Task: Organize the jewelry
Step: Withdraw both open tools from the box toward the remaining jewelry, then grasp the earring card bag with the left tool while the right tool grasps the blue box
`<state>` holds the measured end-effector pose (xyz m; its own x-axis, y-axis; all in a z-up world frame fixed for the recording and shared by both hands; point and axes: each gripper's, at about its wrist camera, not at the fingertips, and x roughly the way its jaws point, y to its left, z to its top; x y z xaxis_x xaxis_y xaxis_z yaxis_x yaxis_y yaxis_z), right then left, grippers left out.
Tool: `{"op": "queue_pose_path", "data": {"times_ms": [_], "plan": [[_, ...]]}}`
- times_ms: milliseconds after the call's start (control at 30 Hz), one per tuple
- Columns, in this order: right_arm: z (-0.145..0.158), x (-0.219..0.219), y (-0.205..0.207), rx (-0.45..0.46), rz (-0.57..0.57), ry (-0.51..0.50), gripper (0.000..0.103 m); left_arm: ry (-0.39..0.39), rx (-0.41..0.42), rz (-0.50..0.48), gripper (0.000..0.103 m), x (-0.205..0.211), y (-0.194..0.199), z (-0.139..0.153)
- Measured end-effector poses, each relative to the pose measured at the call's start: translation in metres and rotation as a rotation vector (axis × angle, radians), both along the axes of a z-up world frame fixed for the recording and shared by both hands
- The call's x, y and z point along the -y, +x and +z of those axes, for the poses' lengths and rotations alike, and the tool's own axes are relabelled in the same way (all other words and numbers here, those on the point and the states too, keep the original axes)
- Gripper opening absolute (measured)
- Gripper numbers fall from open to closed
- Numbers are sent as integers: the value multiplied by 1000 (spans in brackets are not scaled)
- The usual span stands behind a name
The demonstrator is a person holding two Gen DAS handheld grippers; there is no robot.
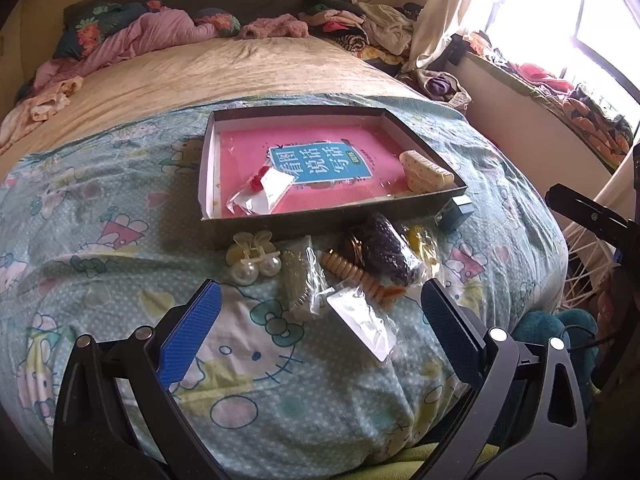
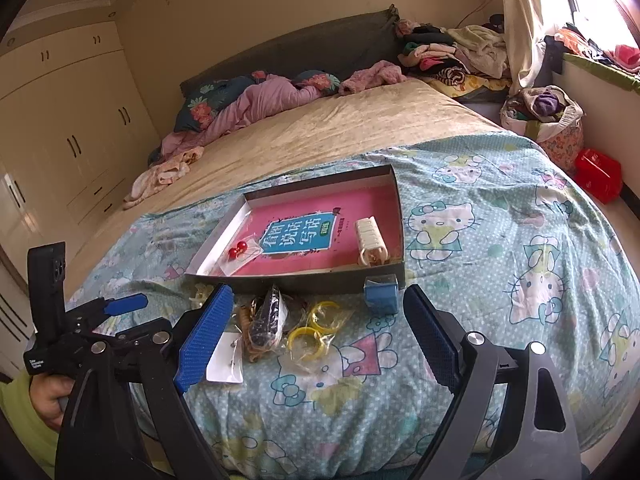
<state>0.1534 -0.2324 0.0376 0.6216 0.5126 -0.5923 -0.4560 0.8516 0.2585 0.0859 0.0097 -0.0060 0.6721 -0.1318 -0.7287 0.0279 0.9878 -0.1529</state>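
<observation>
A shallow box (image 1: pixel 332 222) (image 2: pixel 296 278) with a pink book in it lies on the bed. Inside are a bag with red bead earrings (image 1: pixel 262 192) (image 2: pixel 238 254) and a cream hair claw (image 1: pixel 426 172) (image 2: pixel 372 240). In front of the box lie a pearl hair clip (image 1: pixel 254 258), an orange spiral tie (image 1: pixel 356 276), a dark beaded piece in plastic (image 1: pixel 390 250) (image 2: pixel 268 320), yellow bangles (image 2: pixel 314 330), a white card bag (image 1: pixel 362 326) (image 2: pixel 226 358) and a small blue box (image 1: pixel 458 210) (image 2: pixel 382 294). My left gripper (image 1: pixel 320 300) is open above the card bag. My right gripper (image 2: pixel 320 304) is open over the bangles, holding nothing.
The bed has a cartoon-cat quilt (image 2: pixel 500 240) and a tan sheet (image 1: pixel 200 76). Clothes are piled at the headboard (image 1: pixel 352 20). A laundry basket (image 2: pixel 548 120) and a red bag (image 2: pixel 598 174) sit on the floor at right. Wardrobes (image 2: pixel 68 128) line the left wall.
</observation>
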Motion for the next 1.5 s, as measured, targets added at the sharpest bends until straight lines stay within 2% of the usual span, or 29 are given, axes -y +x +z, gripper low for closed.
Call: {"op": "queue_pose_path", "data": {"times_ms": [400, 633, 700, 767, 933, 1200, 1267, 1333, 1400, 1467, 1500], "plan": [[-21, -10, 1, -23, 2, -74, 86, -50, -98, -44, 93, 14, -3, -32], [-40, -8, 13, -60, -25, -115, 86, -131, -137, -66, 92, 18, -1, -50], [-46, -7, 20, -75, -36, -122, 86, -154, -151, -77, 89, 20, 0, -56], [-51, -8, 28, -93, -45, -127, 86, -167, -159, -90, 79, 23, 1, -59], [-66, -11, 57, -148, -66, -122, 85, -183, -162, -92, 73, 29, 6, -65], [-90, -23, 93, -213, -68, -160, 58, -166, -148, -81, 71, 36, 18, -69], [-96, -24, 99, -229, -66, -162, 44, -149, -143, -81, 68, 38, 21, -69], [-99, -25, 103, -235, -62, -155, 36, -130, -138, -80, 65, 41, 22, -69], [-100, -24, 103, -232, -59, -148, 33, -101, -131, -83, 57, 45, 23, -70], [-98, -22, 101, -220, -51, -134, 33, -78, -130, -80, 35, 47, 24, -70], [-96, -22, 99, -211, -48, -127, 32, -74, -130, -82, 31, 47, 24, -71]]}}
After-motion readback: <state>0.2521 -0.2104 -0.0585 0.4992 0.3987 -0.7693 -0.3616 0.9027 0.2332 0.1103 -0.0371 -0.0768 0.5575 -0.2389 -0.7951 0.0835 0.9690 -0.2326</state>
